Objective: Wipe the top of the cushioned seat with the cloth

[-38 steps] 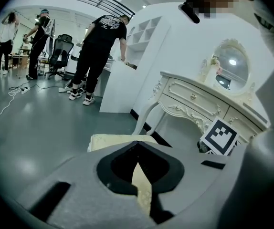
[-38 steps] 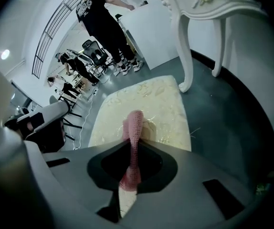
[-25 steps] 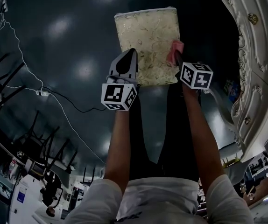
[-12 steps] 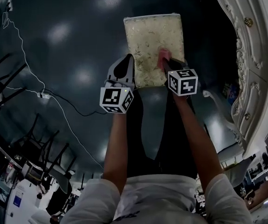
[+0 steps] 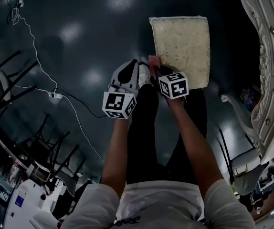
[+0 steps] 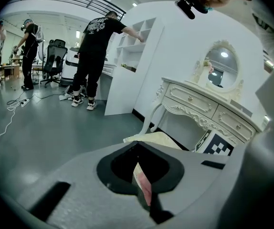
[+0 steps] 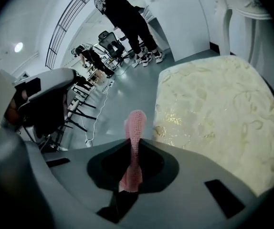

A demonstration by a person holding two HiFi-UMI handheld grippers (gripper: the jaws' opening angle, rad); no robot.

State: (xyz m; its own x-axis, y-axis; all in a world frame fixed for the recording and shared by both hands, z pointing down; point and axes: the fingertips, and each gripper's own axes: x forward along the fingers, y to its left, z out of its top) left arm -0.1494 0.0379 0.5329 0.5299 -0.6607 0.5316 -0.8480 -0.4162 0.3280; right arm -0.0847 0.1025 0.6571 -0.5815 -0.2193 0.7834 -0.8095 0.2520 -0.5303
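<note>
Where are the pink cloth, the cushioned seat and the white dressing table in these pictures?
pink cloth (image 7: 133,147): right gripper view, on the middle of its upright strip.
cushioned seat (image 7: 218,113): right gripper view, on its patterned top surface.
dressing table (image 6: 193,100): left gripper view, on a carved drawer front.

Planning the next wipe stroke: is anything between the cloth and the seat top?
Nothing visible. The cloth, clamped in the right gripper, sits just off the cushioned seat's near-left corner. The left gripper stands on the cloth's other side, clear of that path.
</note>
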